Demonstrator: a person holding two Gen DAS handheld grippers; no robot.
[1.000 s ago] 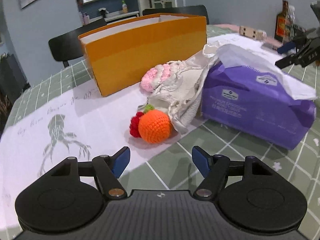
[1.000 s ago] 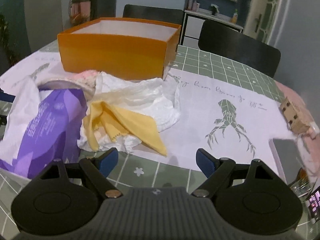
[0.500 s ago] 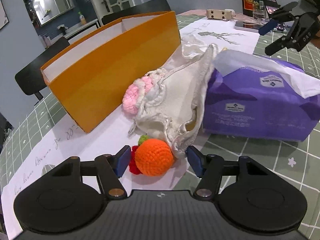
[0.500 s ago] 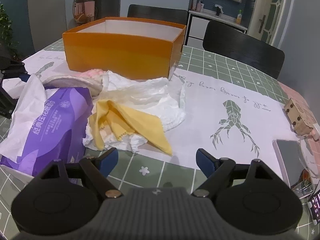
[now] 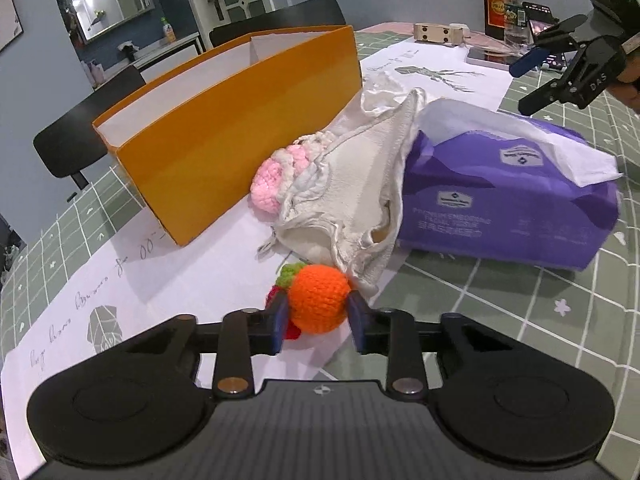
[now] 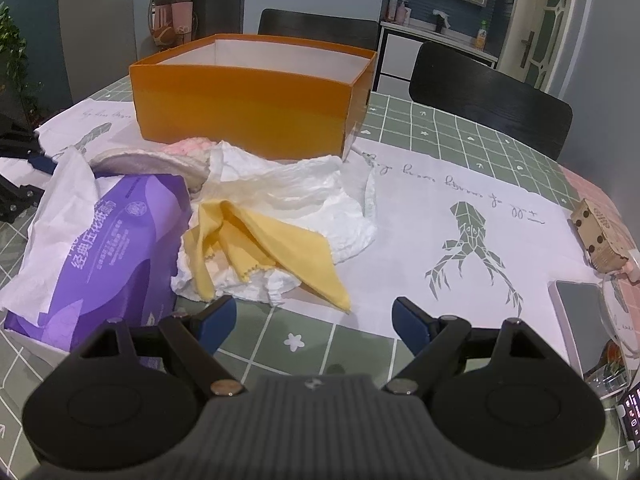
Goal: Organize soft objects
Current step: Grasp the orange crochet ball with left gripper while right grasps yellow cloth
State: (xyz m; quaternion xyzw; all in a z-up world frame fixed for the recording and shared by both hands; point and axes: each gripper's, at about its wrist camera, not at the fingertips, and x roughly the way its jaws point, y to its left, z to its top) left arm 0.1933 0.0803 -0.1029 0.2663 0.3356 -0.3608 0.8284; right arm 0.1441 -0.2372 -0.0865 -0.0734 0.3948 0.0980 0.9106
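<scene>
An orange crocheted ball (image 5: 318,296) with a green leaf and a red piece (image 5: 294,330) lies on the white paper. My left gripper (image 5: 318,320) is closing its jaws on the ball, and both blue pads touch its sides. Behind it a pink crocheted toy (image 5: 270,184) and a cream cloth (image 5: 360,184) lean between the orange box (image 5: 240,120) and the purple tissue pack (image 5: 500,208). My right gripper (image 6: 314,322) hangs open and holds nothing, just short of a yellow cloth (image 6: 288,248) that lies on crumpled white cloth (image 6: 320,192).
The green checked tablecloth (image 6: 440,128) is partly covered by white paper with deer drawings. A wooden block (image 6: 596,236) and a phone (image 6: 580,316) lie at the right edge. Bottles (image 5: 496,0) stand at the far corner. Black chairs (image 6: 488,96) stand behind the box.
My left gripper moved up to the orange ball and its jaws narrowed until the pads met the ball's sides. The right gripper kept still and open.
</scene>
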